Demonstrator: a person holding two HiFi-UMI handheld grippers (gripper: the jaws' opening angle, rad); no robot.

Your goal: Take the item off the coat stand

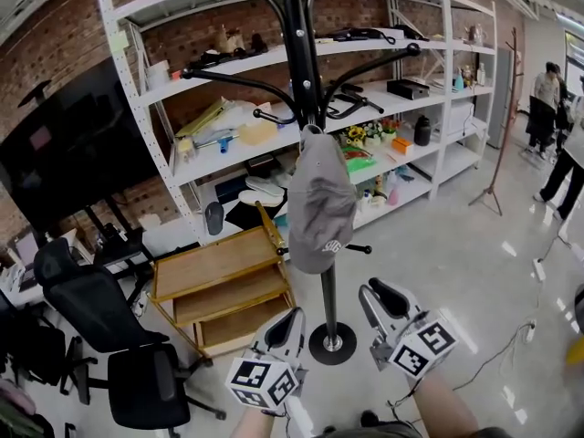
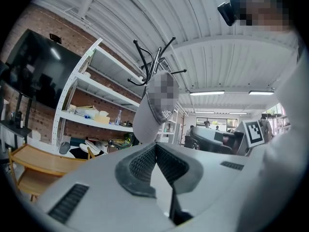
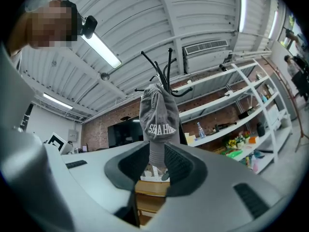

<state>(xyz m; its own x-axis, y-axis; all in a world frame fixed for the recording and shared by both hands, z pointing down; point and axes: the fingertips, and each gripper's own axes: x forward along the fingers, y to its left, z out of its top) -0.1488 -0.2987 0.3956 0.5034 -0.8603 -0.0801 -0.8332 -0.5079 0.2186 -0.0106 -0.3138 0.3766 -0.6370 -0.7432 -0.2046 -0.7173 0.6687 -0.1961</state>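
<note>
Hanging mid-frame from the coat stand (image 1: 301, 44) is the gray cap (image 1: 318, 203); below it, your left gripper (image 1: 292, 318) is pressed together, your right gripper (image 1: 381, 297) spread.

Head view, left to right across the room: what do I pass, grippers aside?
black office chair → wooden trolley → grey cap hanging on the black coat stand → wooden coat stand → people

Grey cloth cap (image 1: 318, 210), glossy black metal coat stand (image 1: 302, 53), seemingly wooden trolley (image 1: 219, 263)
</note>
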